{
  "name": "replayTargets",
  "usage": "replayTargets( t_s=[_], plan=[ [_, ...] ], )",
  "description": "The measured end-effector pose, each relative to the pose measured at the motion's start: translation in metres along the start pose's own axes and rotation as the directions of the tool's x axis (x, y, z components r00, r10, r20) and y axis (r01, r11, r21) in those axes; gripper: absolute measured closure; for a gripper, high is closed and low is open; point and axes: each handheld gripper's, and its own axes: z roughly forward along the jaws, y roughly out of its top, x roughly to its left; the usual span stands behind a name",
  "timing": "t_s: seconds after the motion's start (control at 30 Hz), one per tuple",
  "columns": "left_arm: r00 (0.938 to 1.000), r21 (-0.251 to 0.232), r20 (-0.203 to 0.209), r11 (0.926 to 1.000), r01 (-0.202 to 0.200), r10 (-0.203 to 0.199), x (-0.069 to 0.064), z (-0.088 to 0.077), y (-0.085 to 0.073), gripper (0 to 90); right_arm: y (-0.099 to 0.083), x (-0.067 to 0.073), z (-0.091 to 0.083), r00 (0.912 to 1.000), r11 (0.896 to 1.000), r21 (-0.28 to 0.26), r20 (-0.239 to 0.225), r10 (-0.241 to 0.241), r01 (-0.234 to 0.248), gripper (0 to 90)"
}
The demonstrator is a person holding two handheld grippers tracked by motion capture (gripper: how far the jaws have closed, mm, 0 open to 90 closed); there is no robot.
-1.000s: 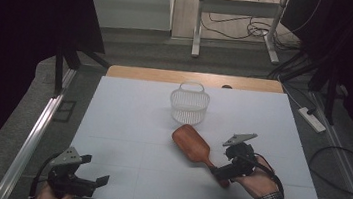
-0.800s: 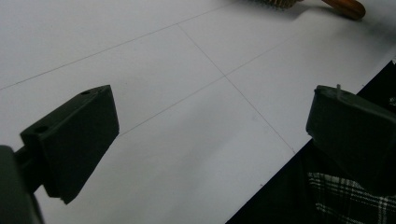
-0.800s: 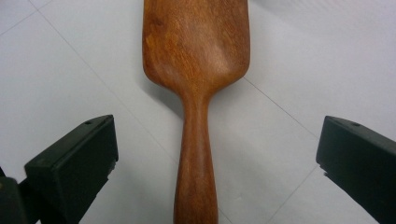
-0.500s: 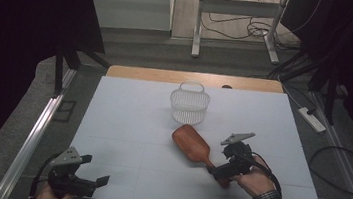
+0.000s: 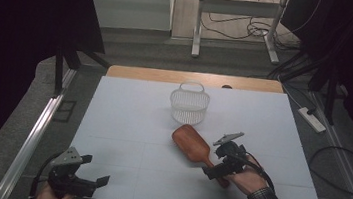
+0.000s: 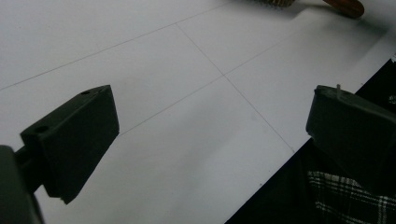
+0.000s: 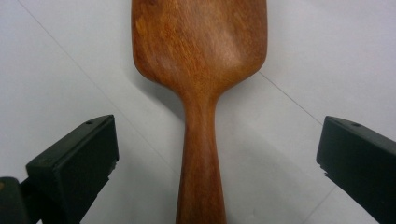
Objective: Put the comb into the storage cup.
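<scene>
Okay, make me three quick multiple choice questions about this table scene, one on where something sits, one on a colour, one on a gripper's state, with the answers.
1. Where is the white basket? A) beyond the wooden brush B) at the near edge C) on the floor
2. The brush's colour? A) blue B) reddish brown C) green
3. The right gripper is: A) shut on the handle B) open astride the handle C) inside the basket

Answers: 1 A, the basket stands farther up the table; 2 B, brown wood grain shows; 3 B, both jaws stand clear of the handle.

No text, label or number is readable.
</scene>
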Motion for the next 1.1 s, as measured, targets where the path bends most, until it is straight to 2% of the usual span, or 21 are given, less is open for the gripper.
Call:
replayTargets(
  t_s=[0.17, 0.4, 0.87, 0.97, 1.1],
  plan=[
    [1.0000, 0.001, 0.001, 1.0000, 0.000, 0.000, 0.000, 0.000, 0.000, 2.5, 0.002, 0.003, 0.008, 0.9999, 1.000, 0.027, 0.004, -0.016, 0.016, 0.0],
    [1.0000, 0.003, 0.002, 1.0000, -0.003, 0.003, 0.000, 0.000, 0.000, 2.5, 0.005, 0.005, 0.017, 0.9999, 0.999, 0.053, 0.006, -0.012, 0.011, 0.0],
    [1.0000, 0.005, 0.004, 1.0000, -0.006, 0.006, 0.000, 0.000, 0.000, 2.5, 0.007, 0.007, 0.033, 0.9989, 0.994, 0.104, 0.038, -0.027, 0.023, 0.0],
    [1.0000, 0.005, 0.004, 1.0000, -0.005, 0.005, 0.000, 0.000, 0.000, 2.5, 0.007, 0.007, 0.034, 0.9987, 0.994, 0.105, 0.042, -0.028, 0.023, 2.0],
    [1.0000, 0.005, 0.004, 1.0000, -0.005, 0.005, 0.000, 0.000, 0.000, 2.4, 0.007, 0.007, 0.034, 0.9981, 0.995, 0.095, 0.051, -0.035, 0.030, 10.9]
  ],
)
